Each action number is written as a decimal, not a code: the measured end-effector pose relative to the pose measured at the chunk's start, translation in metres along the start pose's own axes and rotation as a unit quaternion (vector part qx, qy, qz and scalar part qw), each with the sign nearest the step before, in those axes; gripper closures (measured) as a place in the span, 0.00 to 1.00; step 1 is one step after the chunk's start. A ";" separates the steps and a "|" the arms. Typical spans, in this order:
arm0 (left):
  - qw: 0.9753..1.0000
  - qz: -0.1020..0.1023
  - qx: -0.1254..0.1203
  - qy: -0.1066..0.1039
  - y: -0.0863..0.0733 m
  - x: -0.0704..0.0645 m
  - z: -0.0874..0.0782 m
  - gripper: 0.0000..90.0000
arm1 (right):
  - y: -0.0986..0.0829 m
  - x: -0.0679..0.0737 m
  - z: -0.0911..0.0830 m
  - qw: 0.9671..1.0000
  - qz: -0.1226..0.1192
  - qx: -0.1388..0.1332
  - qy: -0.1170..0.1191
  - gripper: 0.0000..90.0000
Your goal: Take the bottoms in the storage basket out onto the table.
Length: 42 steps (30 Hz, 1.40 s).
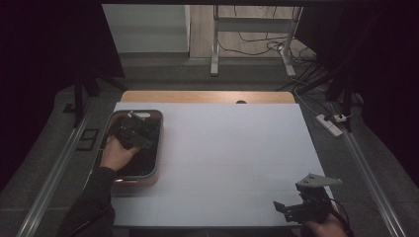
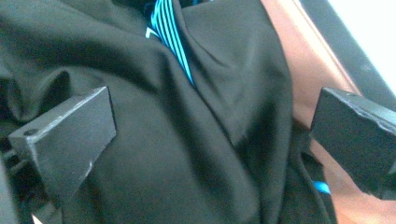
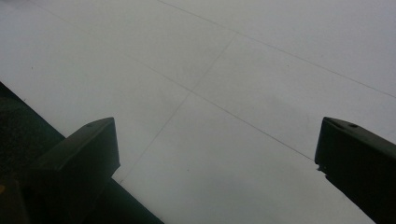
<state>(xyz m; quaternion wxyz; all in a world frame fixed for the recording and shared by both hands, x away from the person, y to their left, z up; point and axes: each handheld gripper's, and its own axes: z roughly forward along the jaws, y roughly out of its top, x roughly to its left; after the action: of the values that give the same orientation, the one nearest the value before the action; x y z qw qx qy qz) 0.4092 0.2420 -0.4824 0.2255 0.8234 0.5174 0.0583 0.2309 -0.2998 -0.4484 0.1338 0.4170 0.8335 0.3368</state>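
We've got the left claw (image 2: pixel 212 140) spread wide over black cloth (image 2: pixel 196 140) in the basket (image 1: pixel 157 148). Our right claw (image 3: pixel 217 158) gapes above the white surface (image 3: pixel 233 93).

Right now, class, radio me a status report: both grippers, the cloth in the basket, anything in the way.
Left gripper open, down in the basket over the black cloth. Right gripper open, over bare white table. Cloth not gripped. Nothing in the way.

The high view looks forward and down over the white table (image 1: pixel 222 158). The left gripper view sits very close above dark cloth (image 2: pixel 187 140), probably inside the tub (image 1: pixel 157 148) at nine o'clock. The right gripper view skims the table's bare top near five o'clock.
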 end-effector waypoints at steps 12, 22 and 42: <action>0.998 -0.008 0.053 0.024 0.009 0.014 0.031 0.00 | 0.000 0.000 0.000 1.000 0.001 0.000 0.001 0.00; 0.992 -0.016 0.099 0.074 0.015 0.020 0.041 0.00 | 0.000 0.000 0.000 1.000 0.000 0.001 0.002 0.00; 0.994 -0.022 0.070 0.078 0.005 0.019 0.024 0.77 | 0.000 0.001 0.001 1.000 -0.008 0.004 0.001 0.00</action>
<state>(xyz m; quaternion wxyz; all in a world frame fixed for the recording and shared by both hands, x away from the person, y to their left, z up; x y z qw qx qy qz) 0.4298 0.2496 -0.5042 0.1272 0.8184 0.5545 0.0810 0.2303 -0.2985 -0.4488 0.1340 0.4107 0.8383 0.3325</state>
